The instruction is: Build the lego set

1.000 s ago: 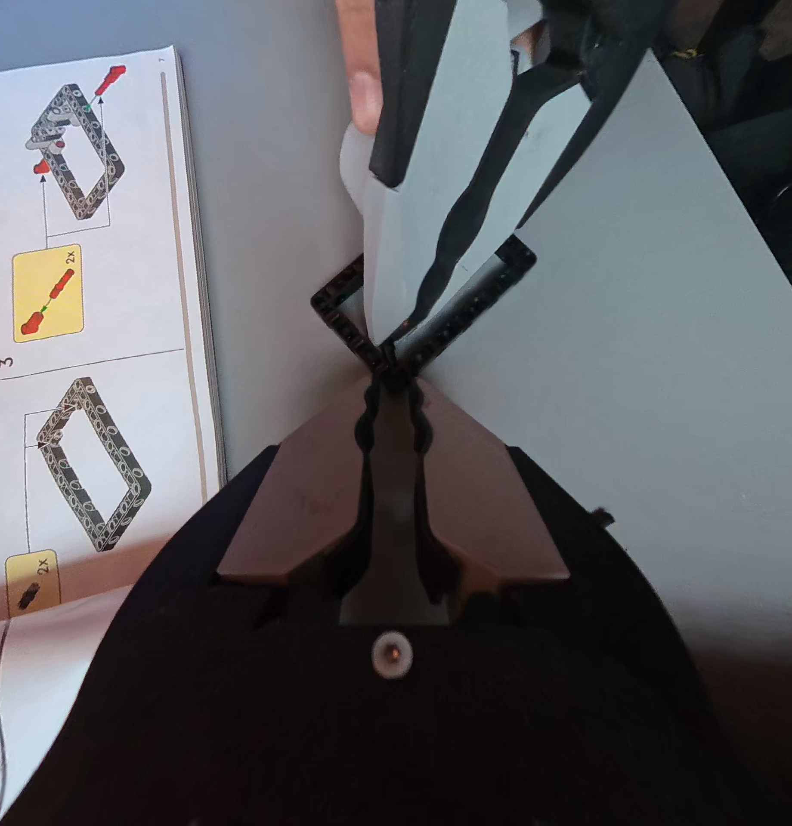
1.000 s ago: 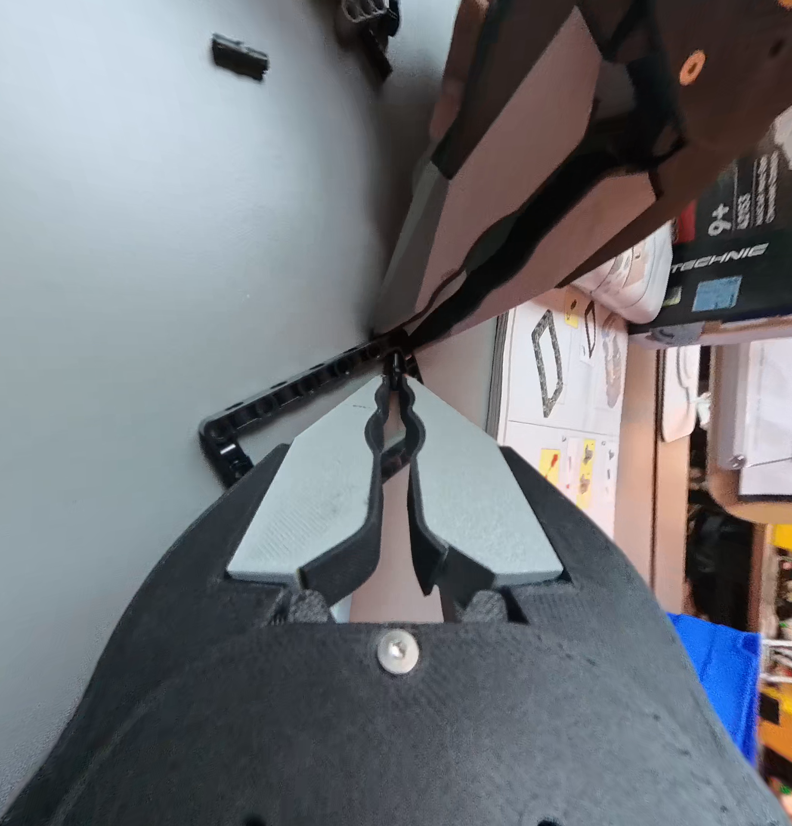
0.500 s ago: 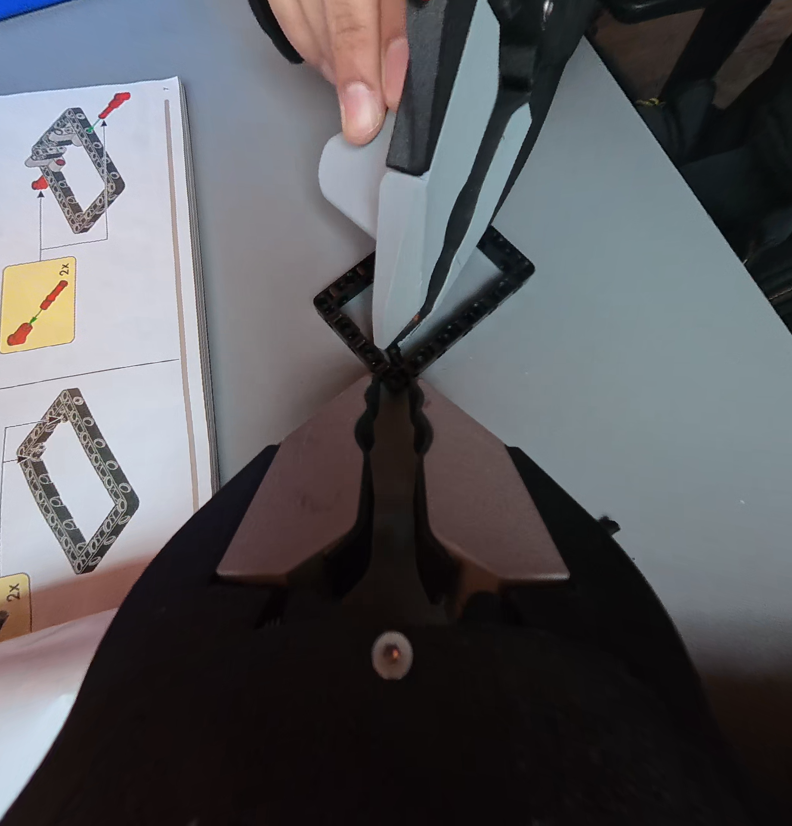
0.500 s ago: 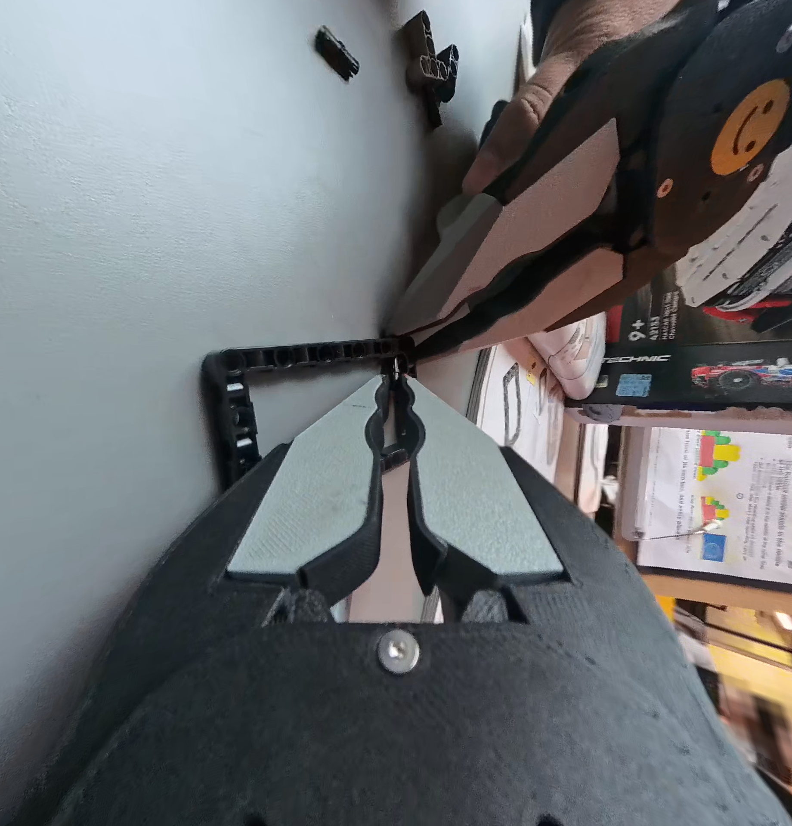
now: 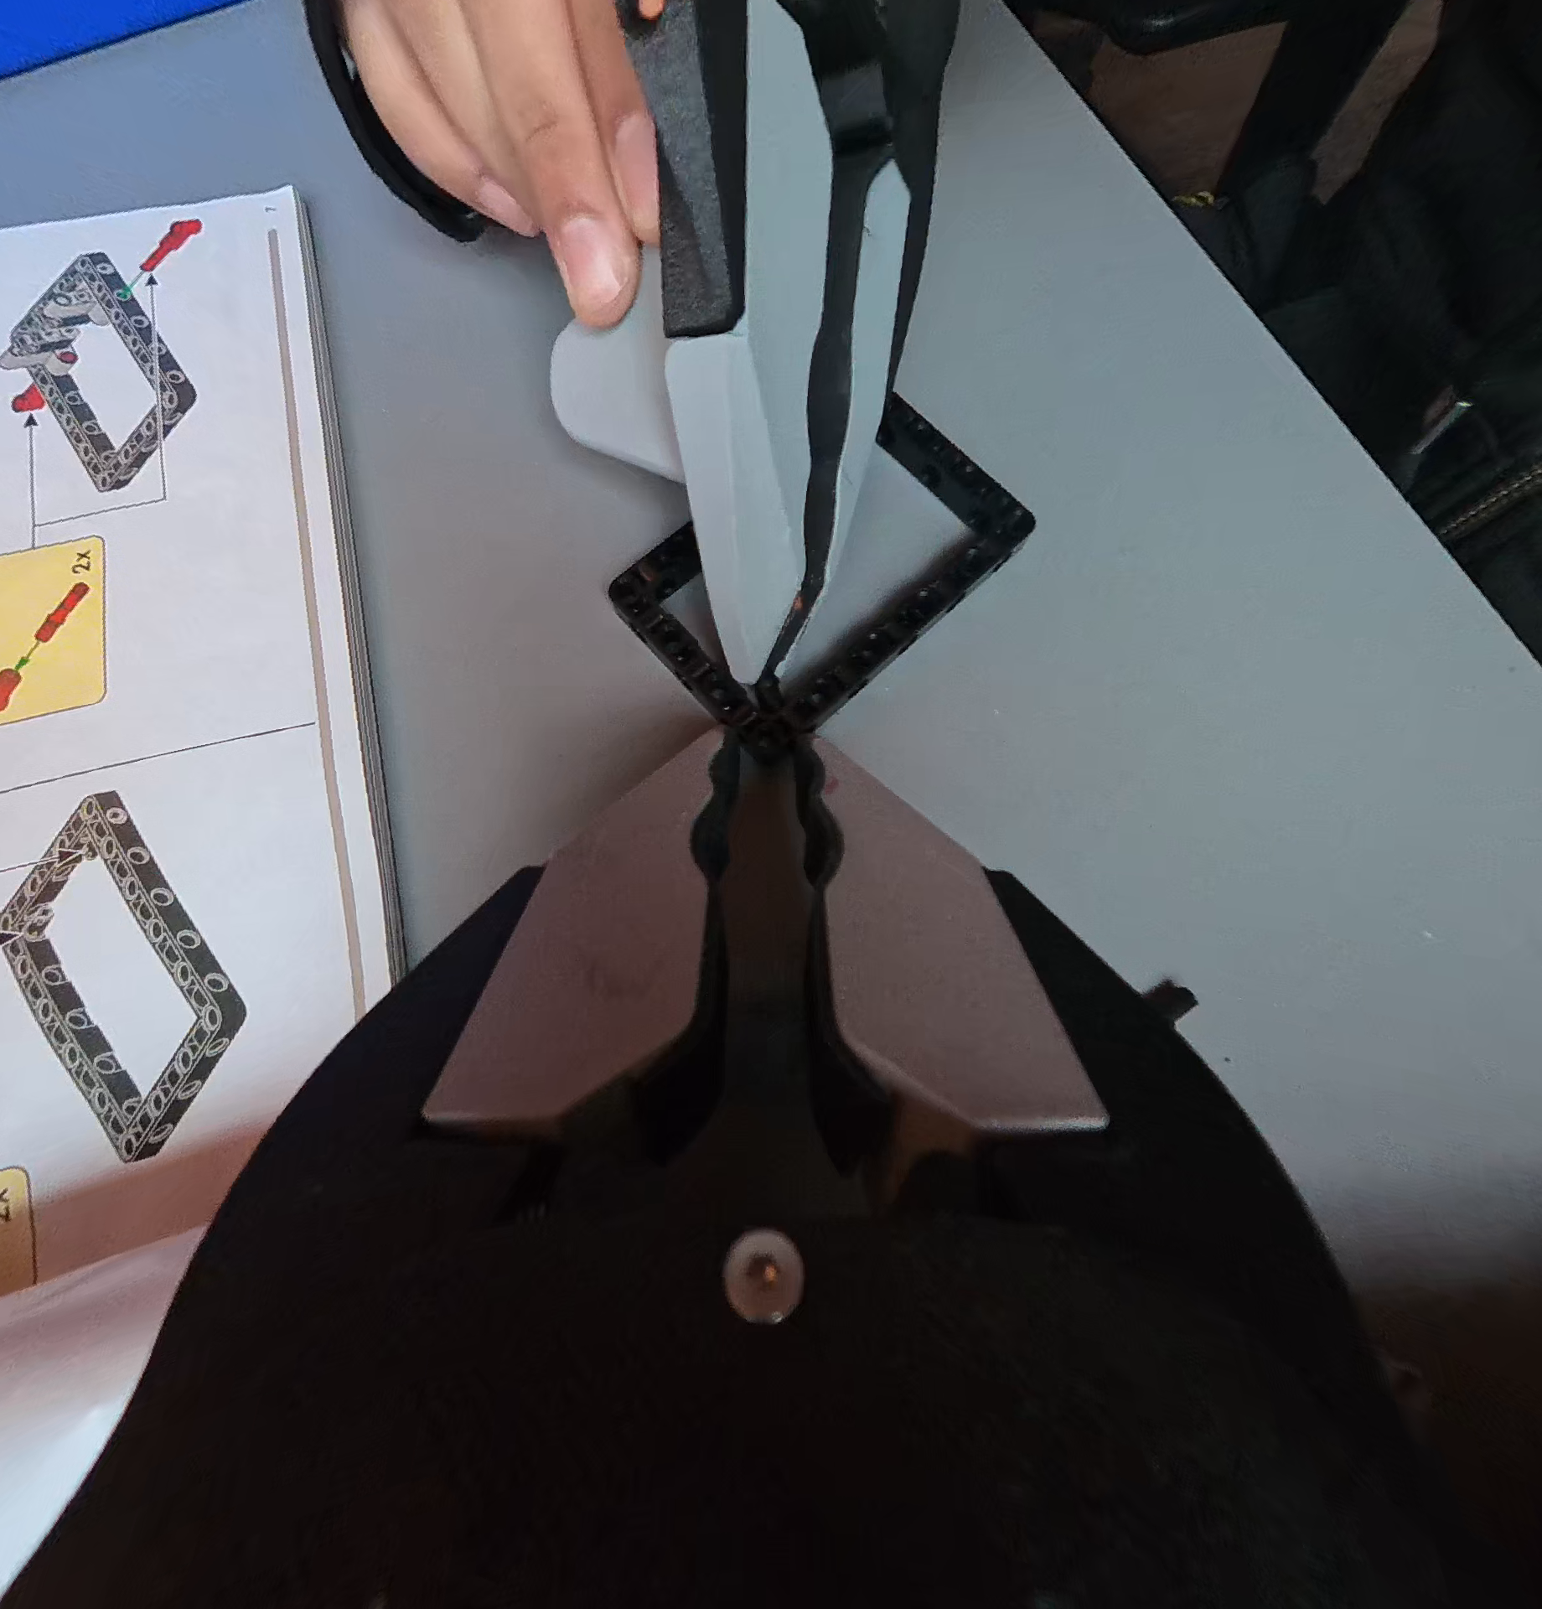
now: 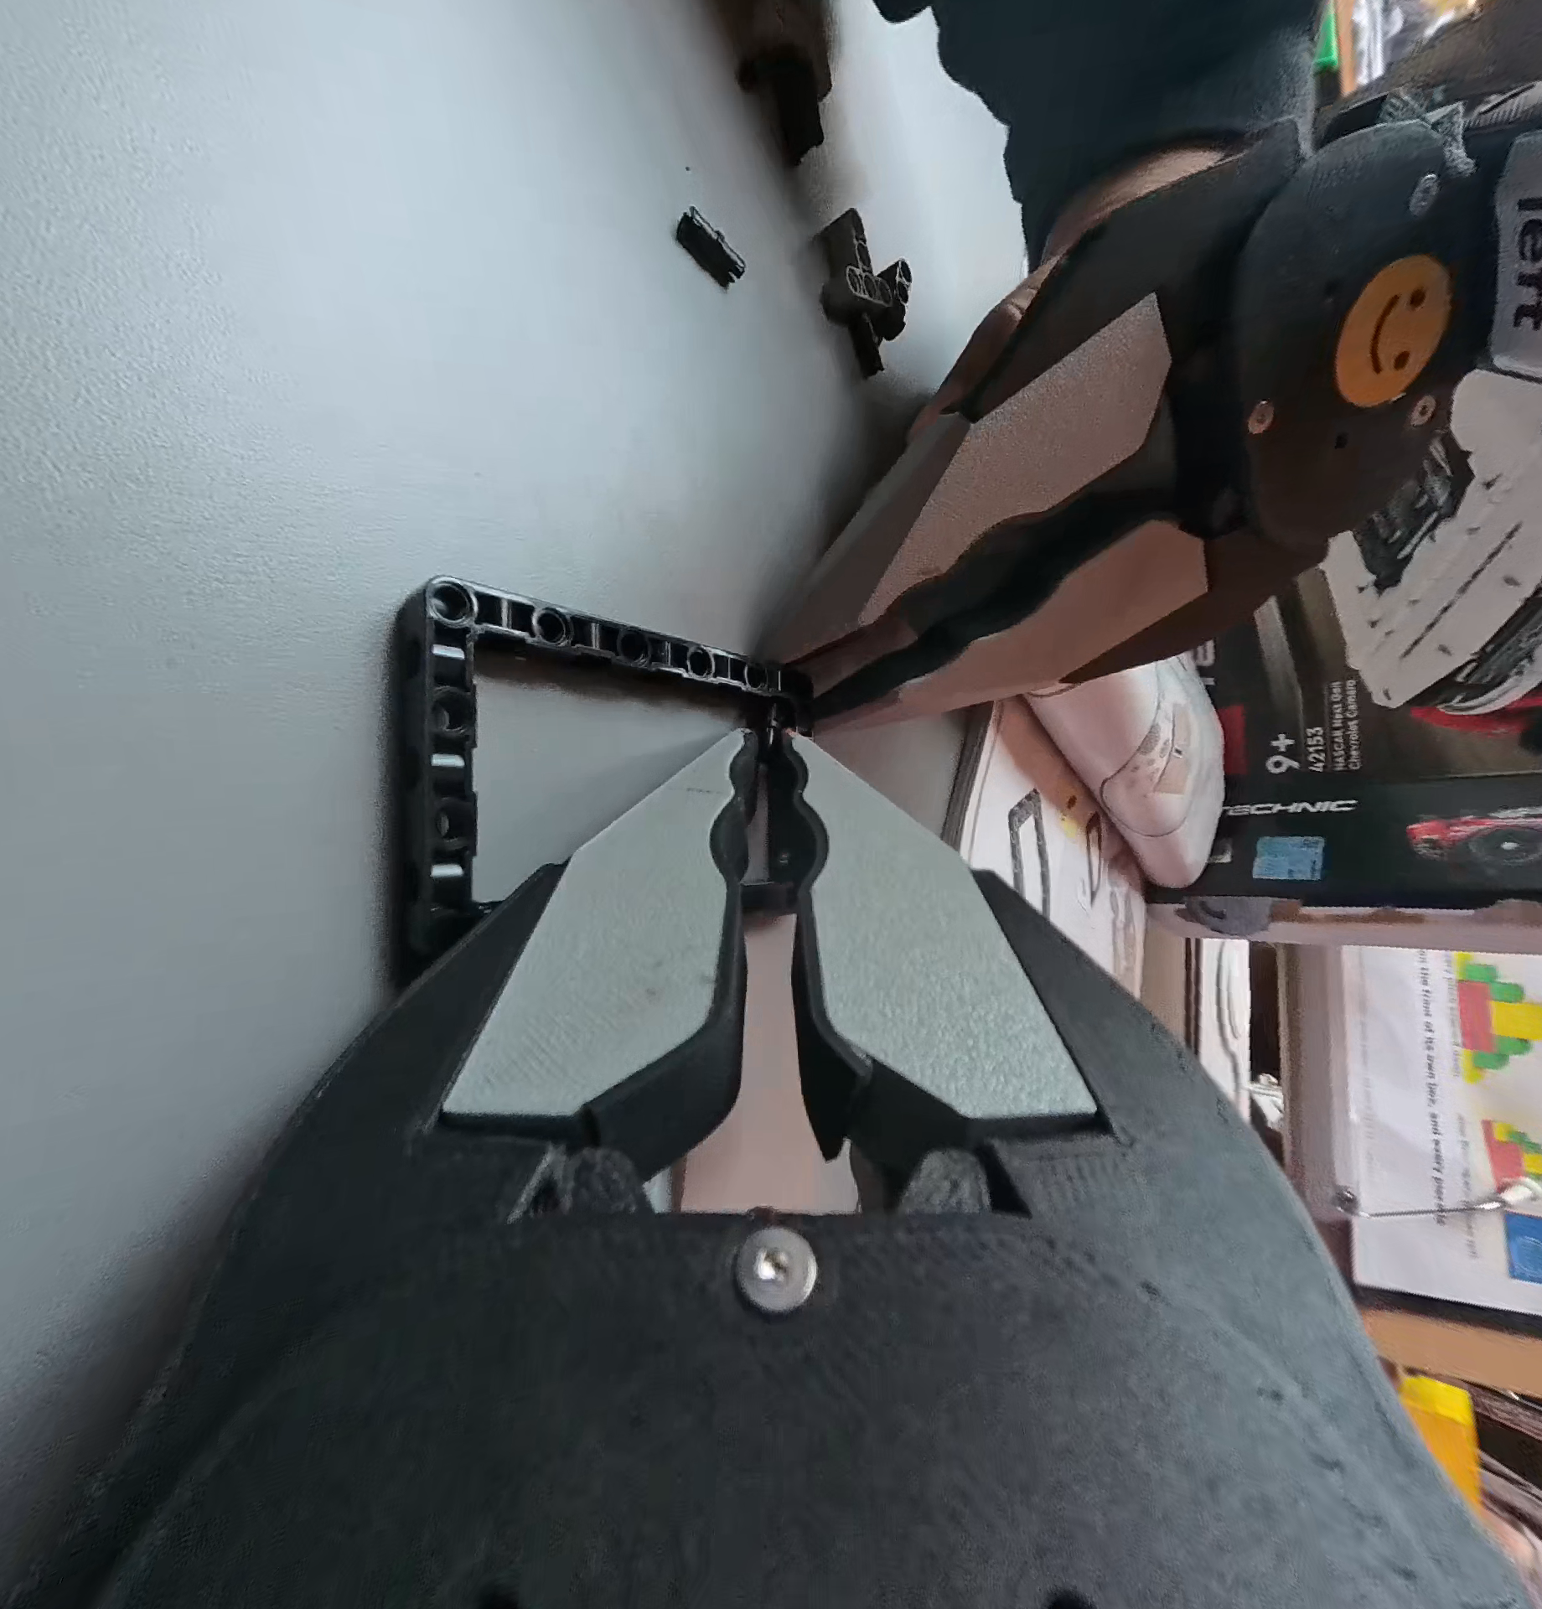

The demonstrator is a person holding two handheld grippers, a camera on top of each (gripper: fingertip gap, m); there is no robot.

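A black rectangular frame [image 5: 950, 557] lies on the grey table. My left gripper [image 5: 766, 740], with brown fingers, is shut on the frame's near corner. My right gripper [image 6: 772, 736], with grey fingers, is shut on a small black pin [image 6: 774, 716] and its tips meet that same corner. In the right wrist view the frame [image 6: 576, 629] runs left from the tips, and the left gripper [image 6: 807, 692] comes in from the upper right. In the left wrist view the right gripper [image 5: 772, 683] comes down from above, held by a hand [image 5: 524, 131].
An open instruction booklet [image 5: 141, 653] lies left of the frame. A loose black pin [image 6: 709, 246] and a black connector [image 6: 863, 287] lie farther off on the table. A set box [image 6: 1360, 836] and printed sheets stand beyond the table. The table edge [image 5: 1272, 348] runs diagonally at right. My two grippers' fingertips are within a few centimetres of each other.
The right gripper has swung around the frame's corner and now stands more upright over it. More of the frame shows. Both grippers have stayed shut at the corner.
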